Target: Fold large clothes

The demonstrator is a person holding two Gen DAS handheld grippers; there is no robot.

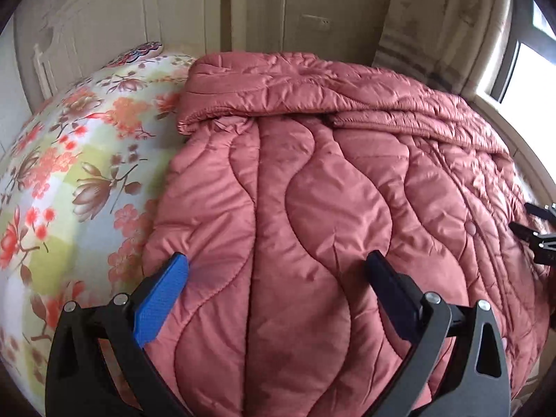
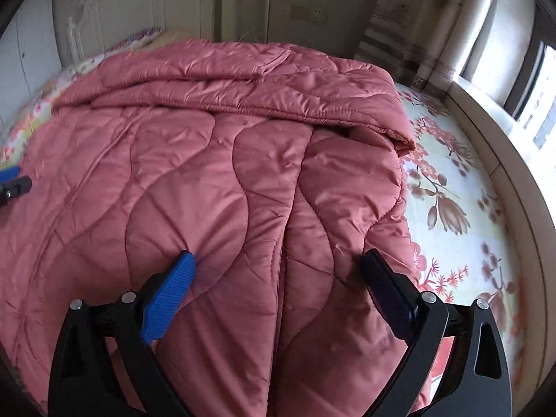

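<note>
a large dusty-pink quilted coat of shiny padded fabric (image 1: 312,191) is spread over a bed covered with a floral sheet of pale green, white and orange-red blossoms (image 1: 69,173), and its far part is folded back on itself into a thick rumpled band running across the width of the garment. in the left wrist view the left gripper (image 1: 278,271) is seen low over the near left part of the coat, its jaws held wide apart with nothing pinched between them; the blue pad (image 1: 160,302) lies at the coat's left edge, just beside the sheet, and the dark pad (image 1: 392,295) is over the wavy stitching. in the right wrist view the right gripper (image 2: 278,267) is likewise spread wide over the coat's near right part, straddling a lengthwise crease, and no fabric is clamped by its pads. each gripper is glimpsed at the edge of the other's view. the sheet (image 2: 469,191) is left bare to the right of the coat. a cream carved headboard (image 1: 121,17) stands beyond the bed, a patterned pillow (image 1: 142,52) is seen at its foot, a wall socket (image 2: 309,14) is set in the far wall, and a bright window (image 2: 542,97) is at the right.
</note>
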